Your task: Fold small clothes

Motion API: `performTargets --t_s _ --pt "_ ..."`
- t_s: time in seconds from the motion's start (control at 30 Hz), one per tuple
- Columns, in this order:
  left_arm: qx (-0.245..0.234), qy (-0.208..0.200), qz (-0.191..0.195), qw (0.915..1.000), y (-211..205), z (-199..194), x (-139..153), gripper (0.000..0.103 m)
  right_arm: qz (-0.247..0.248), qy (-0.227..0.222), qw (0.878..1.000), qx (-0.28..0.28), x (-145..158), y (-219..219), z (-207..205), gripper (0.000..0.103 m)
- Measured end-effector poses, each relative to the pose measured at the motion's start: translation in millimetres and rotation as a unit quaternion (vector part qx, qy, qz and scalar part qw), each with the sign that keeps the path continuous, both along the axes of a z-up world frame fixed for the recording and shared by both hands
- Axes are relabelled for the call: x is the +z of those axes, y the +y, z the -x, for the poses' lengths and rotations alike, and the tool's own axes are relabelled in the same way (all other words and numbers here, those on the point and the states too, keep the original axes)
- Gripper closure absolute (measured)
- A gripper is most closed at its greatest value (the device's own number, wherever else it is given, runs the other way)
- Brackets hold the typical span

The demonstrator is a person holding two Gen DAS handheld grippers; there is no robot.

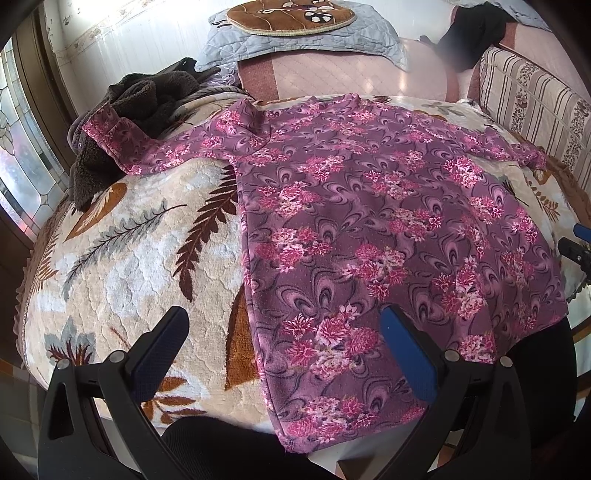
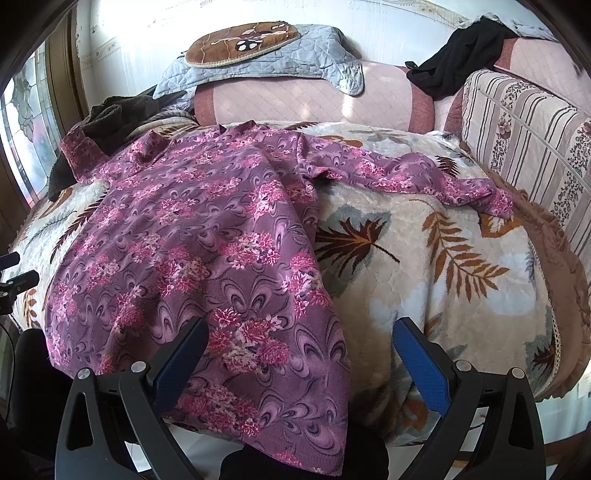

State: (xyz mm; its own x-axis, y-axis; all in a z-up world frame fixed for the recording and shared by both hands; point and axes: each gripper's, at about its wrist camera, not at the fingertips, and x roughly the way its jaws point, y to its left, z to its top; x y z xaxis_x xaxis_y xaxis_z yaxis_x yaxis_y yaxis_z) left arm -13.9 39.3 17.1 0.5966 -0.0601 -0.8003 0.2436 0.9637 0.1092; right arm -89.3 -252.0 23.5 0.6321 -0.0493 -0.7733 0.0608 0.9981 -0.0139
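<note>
The shirt [image 1: 369, 221] is purple-mauve with pink and white flower clusters over darker swirling feather shapes. The blanket [image 1: 140, 258] under it is cream, printed with brown, rust-orange and grey leaves. At the far left lies a dark brown fleece garment [image 1: 122, 122]. Farther back, a pale blue quilted cover [image 1: 295, 40] carries a brown round cushion [image 1: 291, 16] with cream markings. The sofa back [image 2: 295, 103] is pale pink with dusty rose bands. On the right, a cover [image 2: 535, 125] shows cream and brown stripes with small flowers. A black cloth [image 2: 458, 51] lies far right.
</note>
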Motion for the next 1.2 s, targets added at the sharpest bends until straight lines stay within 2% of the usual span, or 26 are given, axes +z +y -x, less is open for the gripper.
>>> performTargets --t_s 0.23,0.4,0.7,1.2 --pt "0.0 -0.002 -0.004 1.0 -6 -3 5 0.0 -0.007 -0.004 1.0 0.002 2 -1 0 0.003" --pt "0.01 -0.002 0.01 0.9999 -9 -7 10 0.0 -0.015 -0.007 1.0 0.005 2 -3 -2 0.003" --pt "0.028 0.01 0.011 0.9995 -10 -14 8 0.0 -0.018 -0.01 1.0 0.01 -2 -1 -7 0.003" --pt "0.022 0.02 0.006 0.9995 -19 -20 0 0.0 -0.03 -0.005 0.999 0.011 -7 -6 -12 0.007"
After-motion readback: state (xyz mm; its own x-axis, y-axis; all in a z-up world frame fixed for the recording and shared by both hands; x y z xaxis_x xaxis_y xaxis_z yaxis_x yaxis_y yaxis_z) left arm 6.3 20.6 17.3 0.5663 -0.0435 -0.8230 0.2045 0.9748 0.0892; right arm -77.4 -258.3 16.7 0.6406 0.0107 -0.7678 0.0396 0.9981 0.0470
